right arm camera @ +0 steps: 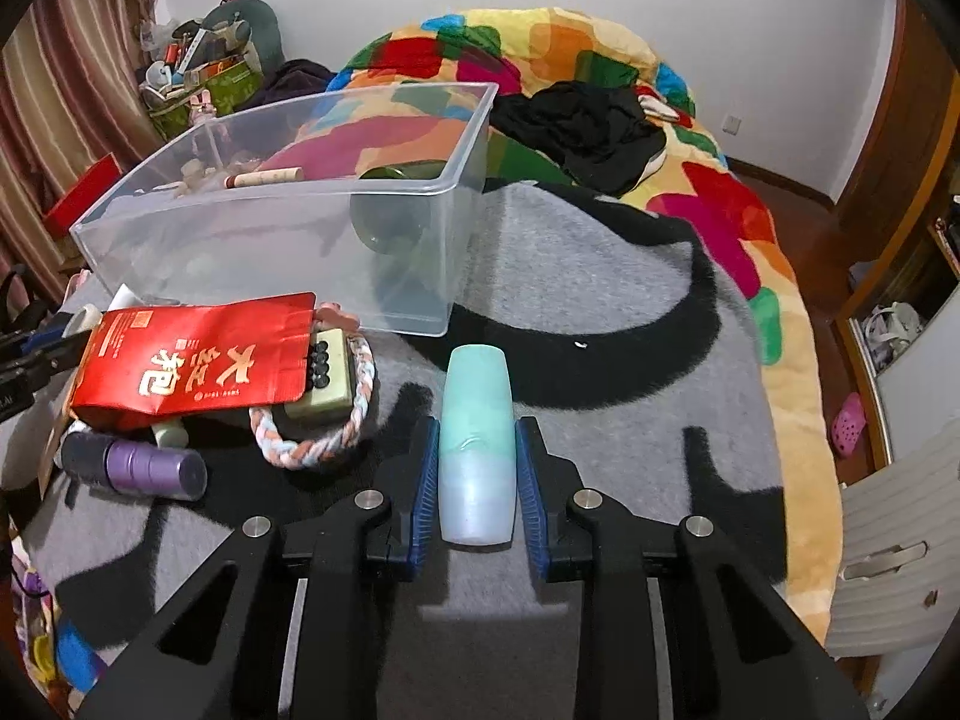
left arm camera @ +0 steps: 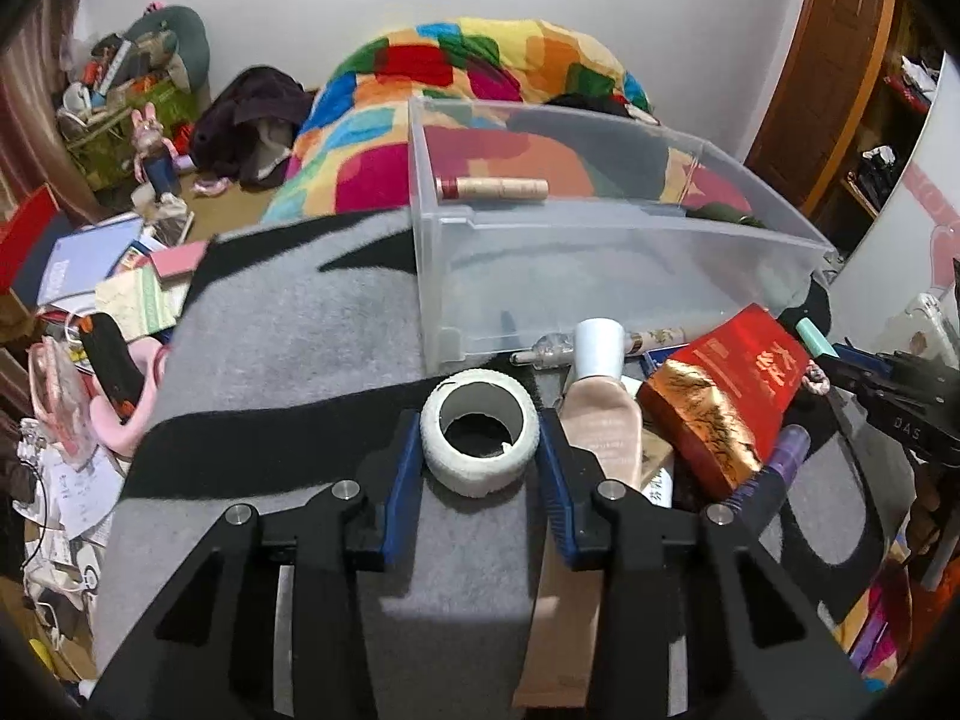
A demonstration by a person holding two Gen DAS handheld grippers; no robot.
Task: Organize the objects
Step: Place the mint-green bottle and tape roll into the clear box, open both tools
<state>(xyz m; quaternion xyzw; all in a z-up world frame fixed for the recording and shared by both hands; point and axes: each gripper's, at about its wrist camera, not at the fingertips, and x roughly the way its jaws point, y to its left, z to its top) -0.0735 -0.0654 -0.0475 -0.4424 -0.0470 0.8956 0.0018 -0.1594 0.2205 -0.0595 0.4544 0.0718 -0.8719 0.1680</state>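
On the grey blanket [right arm camera: 630, 324], clear bin [right arm camera: 288, 240].

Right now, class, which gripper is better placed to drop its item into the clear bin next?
Left, probably. The left gripper holds the tape roll just below the clear bin. The right gripper, holding the teal bottle, sits farther away.

Plastic, foil and fuzz under our grippers

We see a clear glossy plastic bin [left arm camera: 600, 264], fuzzy matt blanket [right arm camera: 600, 312], rough cloth tape roll [left arm camera: 479, 429], shiny foil-trimmed red packet [left arm camera: 729, 396], and smooth pearly tube [right arm camera: 477, 450].
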